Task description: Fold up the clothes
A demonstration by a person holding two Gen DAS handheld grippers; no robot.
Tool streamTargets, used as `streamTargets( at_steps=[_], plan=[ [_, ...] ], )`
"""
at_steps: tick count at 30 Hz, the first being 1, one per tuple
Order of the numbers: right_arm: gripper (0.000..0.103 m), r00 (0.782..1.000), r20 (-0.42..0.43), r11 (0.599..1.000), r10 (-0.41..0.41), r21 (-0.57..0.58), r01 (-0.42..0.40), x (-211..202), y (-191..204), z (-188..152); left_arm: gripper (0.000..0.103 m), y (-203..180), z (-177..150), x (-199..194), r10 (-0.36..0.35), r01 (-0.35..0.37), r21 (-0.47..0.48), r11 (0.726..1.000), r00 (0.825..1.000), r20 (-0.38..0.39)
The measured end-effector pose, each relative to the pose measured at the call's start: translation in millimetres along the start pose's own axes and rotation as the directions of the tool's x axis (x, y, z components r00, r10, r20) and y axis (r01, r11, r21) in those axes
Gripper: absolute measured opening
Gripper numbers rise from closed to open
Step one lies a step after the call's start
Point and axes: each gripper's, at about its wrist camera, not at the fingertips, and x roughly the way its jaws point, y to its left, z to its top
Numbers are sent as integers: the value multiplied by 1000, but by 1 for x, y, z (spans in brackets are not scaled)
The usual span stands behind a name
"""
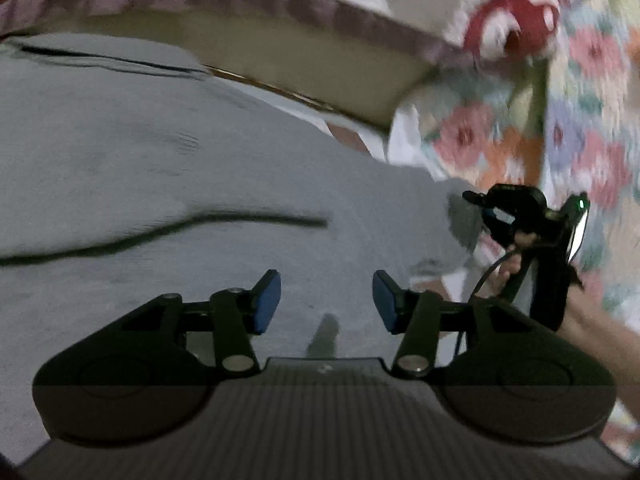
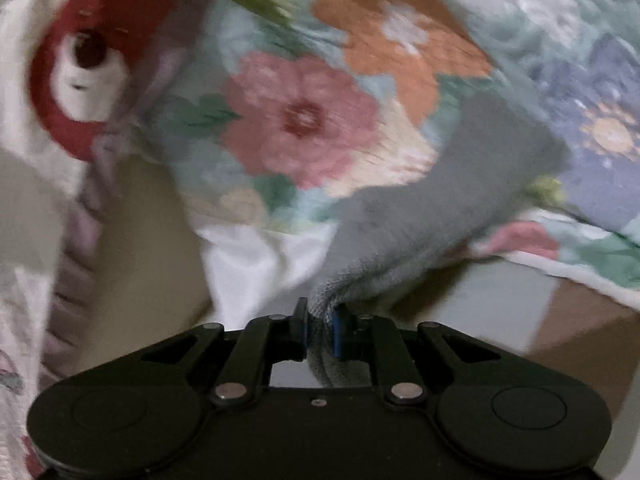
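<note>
nearest the lens in the left wrist view, the left gripper [image 1: 326,304] hangs over the pale grey knitted garment [image 1: 168,184] with its blue pads [image 1: 267,300] spread apart and nothing between them; whether they brush the cloth is hard to tell through the blur. the garment lies spread wide across the bed, with a long dark crease running over its middle, and looks mostly flat, not yet folded into any compact shape. off to the right, the right gripper [image 1: 486,204] reaches a corner of the same grey cloth; its own view shows the jaws pressed onto a bunched grey edge [image 2: 320,312], which rises from the pads toward the flower-print quilt [image 2: 304,120] behind. a white blanket with red rings [image 1: 508,20] lies at the far side.

judging by this, the task is at an early stage: one corner is pinched and lifted, the other side is not yet gripped, and no completed fold shows. taking hold on the left and carrying the edge across remains to be done.
</note>
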Motion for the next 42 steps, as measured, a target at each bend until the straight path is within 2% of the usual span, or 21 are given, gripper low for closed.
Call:
streamTargets(
  at_steps=[3,5,6,7,9,11,13,15,19,22,25,27,29,32,33,35,37,38,39,41,42],
  plan=[
    [14,991,-30,991,134,-9,-134,-16,44,-11,50,6,6,-18,12,-13,13,1000,999,40],
    [14,977,-82,970,195,-131,-205,-30,89,-26,50,17,12,-31,69,-70,4,998,995,76],
    [14,967,-105,942,231,-225,-250,-40,115,-37,51,23,16,-38,100,-100,-2,995,991,95],
    [14,950,-143,906,278,-289,-309,-50,136,-51,52,29,19,-45,130,-129,-9,992,985,113],
    [14,898,-259,821,355,-372,-432,-65,172,-83,52,44,22,-54,191,-188,-32,982,973,128],
    [16,843,-411,729,346,-449,-518,-74,196,-120,52,58,19,-63,215,-209,-60,976,968,126],
    [30,846,-465,645,259,-569,-510,-87,202,-156,52,69,15,-71,223,-213,-86,973,966,129],
    [41,878,-443,575,182,-676,-460,-100,194,-182,53,74,7,-77,207,-197,-90,976,970,129],
    [48,944,-321,451,78,-833,-320,-123,158,-202,53,68,-5,-69,221,-219,-30,975,969,108],
    [49,972,-235,472,2,-857,-208,-136,125,-191,57,49,-9,-56,206,-211,44,977,973,102],
    [51,981,-185,523,-65,-843,-124,-145,96,-175,66,25,-7,-32,205,-213,87,973,975,92],
    [52,974,-215,596,-74,-792,-130,-150,76,-164,66,7,-5,-10,210,-218,103,970,974,83],
    [52,963,-265,681,-54,-715,-159,-150,63,-157,66,-7,0,18,315,-320,59,946,946,82],
    [52,946,-324,773,-12,-603,-196,-141,57,-153,67,-12,8,43,377,-380,25,925,923,78],
    [52,945,-327,786,-7,-586,-198,-138,59,-154,71,-12,11,50,392,-394,19,919,917,75],
    [54,941,-338,785,4,-582,-212,-133,64,-160,83,-12,16,64,404,-406,82,910,914,40],
    [57,946,-325,771,-14,-606,-197,-126,70,-165,98,-18,19,80,436,-428,214,878,900,14],
    [58,949,-316,764,-25,-618,-186,-123,72,-168,100,-24,19,90,459,-437,302,847,888,-3],
    [58,951,-306,756,-36,-631,-175,-119,75,-171,101,-27,19,93,466,-437,346,830,885,-2],
    [58,956,-288,753,-52,-641,-152,-113,79,-174,85,-21,28,90,435,-402,332,853,900,-27],
    [58,959,-279,762,-57,-632,-139,-110,78,-173,50,-20,33,85,421,-385,340,858,906,-36]
  ],
)
